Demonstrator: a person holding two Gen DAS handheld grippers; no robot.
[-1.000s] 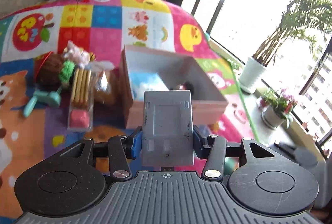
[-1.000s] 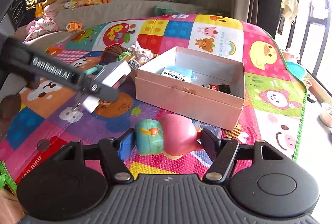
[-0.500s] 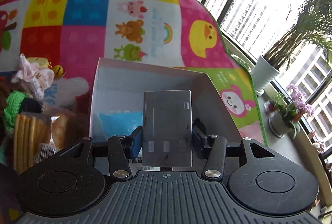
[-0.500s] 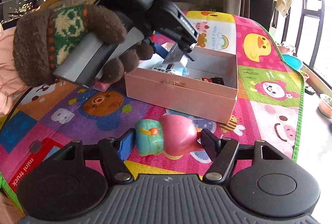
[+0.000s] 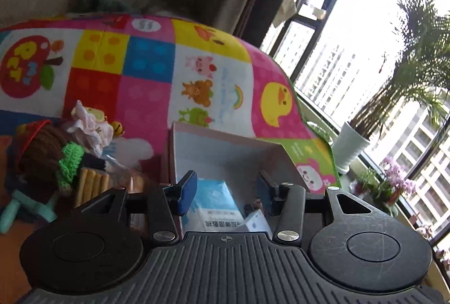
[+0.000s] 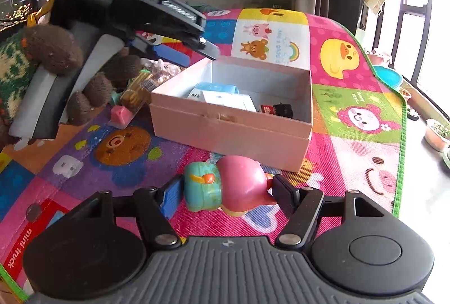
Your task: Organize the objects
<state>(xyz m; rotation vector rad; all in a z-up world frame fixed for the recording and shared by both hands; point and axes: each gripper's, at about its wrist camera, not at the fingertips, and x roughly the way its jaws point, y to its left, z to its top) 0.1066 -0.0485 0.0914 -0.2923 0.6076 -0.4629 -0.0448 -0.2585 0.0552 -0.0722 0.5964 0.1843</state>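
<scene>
Here the left gripper (image 5: pixel 225 190) hangs over the pink box (image 5: pixel 180 152) with its jaws apart and nothing between them. Its own body cuts off the near part of the box, so only some of the inside shows. In the right wrist view the same gripper (image 6: pixel 180 53) reaches over the left corner of the box (image 6: pixel 225 126), held by a hand in a brown knitted glove (image 6: pixel 53 51).

The right gripper (image 6: pixel 225 191) is clenched on a pink toy figure with a teal backpack (image 6: pixel 239 186); it sits low over the play mat (image 6: pixel 351 121), just in front of the box. The front of the figure is turned away and cannot be made out.

Inside the box lie a light blue packet (image 6: pixel 216 87) with print too small to read, a white flat item (image 6: pixel 227 100) partly on top of it, and a small dark bottle (image 6: pixel 278 108) near the right wall.

Left of the box, a packet of biscuits (image 5: pixel 91 184), a brown doll with green yarn (image 5: pixel 45 157) and a small pale plush (image 5: pixel 90 124) crowd together and partly hide each other.
</scene>
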